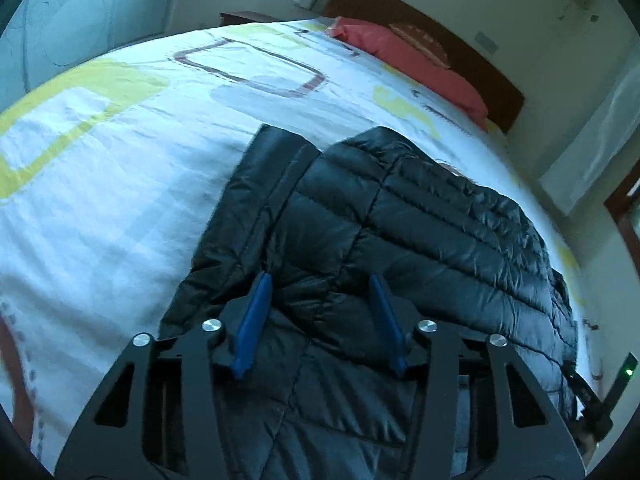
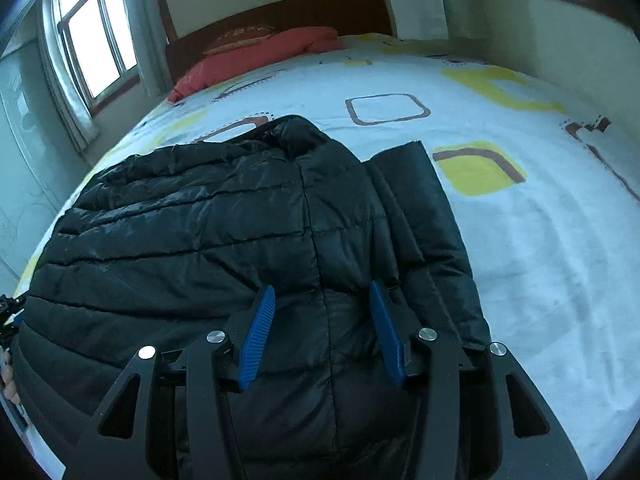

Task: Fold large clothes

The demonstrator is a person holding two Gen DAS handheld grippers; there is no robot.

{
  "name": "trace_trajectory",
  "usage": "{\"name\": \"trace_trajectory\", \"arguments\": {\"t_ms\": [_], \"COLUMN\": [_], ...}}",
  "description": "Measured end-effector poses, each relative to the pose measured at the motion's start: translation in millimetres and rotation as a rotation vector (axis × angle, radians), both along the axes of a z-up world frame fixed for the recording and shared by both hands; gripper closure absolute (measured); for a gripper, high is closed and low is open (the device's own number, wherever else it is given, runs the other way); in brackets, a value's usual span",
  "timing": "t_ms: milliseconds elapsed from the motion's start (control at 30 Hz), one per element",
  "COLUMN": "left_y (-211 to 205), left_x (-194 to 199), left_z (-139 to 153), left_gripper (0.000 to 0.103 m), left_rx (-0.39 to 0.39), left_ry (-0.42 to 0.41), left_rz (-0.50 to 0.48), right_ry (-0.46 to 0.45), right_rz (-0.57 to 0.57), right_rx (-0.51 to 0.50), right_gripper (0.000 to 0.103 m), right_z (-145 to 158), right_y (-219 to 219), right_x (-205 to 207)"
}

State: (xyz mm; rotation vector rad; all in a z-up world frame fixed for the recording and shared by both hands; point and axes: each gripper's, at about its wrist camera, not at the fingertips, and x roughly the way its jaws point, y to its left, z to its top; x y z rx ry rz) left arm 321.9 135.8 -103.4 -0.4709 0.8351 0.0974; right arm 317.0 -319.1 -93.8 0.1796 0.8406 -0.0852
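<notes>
From the left wrist view, the left tongs (image 1: 320, 284) hang spread over a black quilted jacket (image 1: 400, 216), their blue fingers (image 1: 256, 320) well apart with puffy fabric showing between them and nothing pinched. The jacket lies on a bed (image 1: 120, 184) covered by a white sheet printed with yellow and brown squares, and it looks partly folded, with a flat sleeve or panel (image 1: 260, 176) running along its left edge. Beyond it a red pillow (image 1: 412, 64) rests against a dark wooden headboard (image 1: 480, 60), with pale curtains (image 1: 600, 136) off to the right; a dark device with a green light (image 1: 624, 376) sits at the right rim. From the right wrist view, the right tongs (image 2: 322, 296) are likewise spread above the jacket (image 2: 192, 232), gripping nothing. Here the flat panel (image 2: 416, 192) lies along the jacket's right side, on the sheet of the bed (image 2: 540, 240). The pillow (image 2: 256, 60) and headboard (image 2: 280, 12) stand behind, and a bright window (image 2: 96, 36) with curtains fills the left.
</notes>
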Motion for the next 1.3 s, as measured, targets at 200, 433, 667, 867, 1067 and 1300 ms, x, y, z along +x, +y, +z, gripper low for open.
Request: {"name": "trace_trajectory", "arguments": {"t_ms": [200, 433, 667, 867, 1067, 1300], "left_y": [1.1, -2.1, -13.3, -48.9, -84.2, -134.4], "left_x": [-43.6, -45.0, -78.0, -106.2, -84.6, -21.8], "left_z": [16.1, -9.3, 21.1, 27.2, 40.4, 39.4], "left_gripper": [0.053, 0.056, 0.057, 0.056, 0.065, 0.092], "left_rx": [0.037, 0.101, 0.169, 0.259, 0.261, 0.397], "left_ry": [-0.038, -0.016, -0.008, -0.014, -0.028, 0.002], "left_rz": [0.028, -0.012, 0.028, 0.000, -0.070, -0.097], "right_ry": [-0.026, -0.025, -0.036, -0.015, -0.022, -0.001], "right_rz": [-0.043, -0.036, -0.069, 0.012, 0.096, 0.141], "right_rx": [-0.019, -0.022, -0.004, -0.016, -0.061, -0.166], "right_gripper": [0.054, 0.052, 0.052, 0.059, 0.065, 0.069], "right_z": [10.7, -9.7, 19.5, 18.2, 34.2, 39.4], "right_y": [8.7, 9.4, 23.0, 64.6, 111.3, 160.7], "right_x": [-35.8, -34.8, -74.0, -82.0, -47.3, 5.2]}}
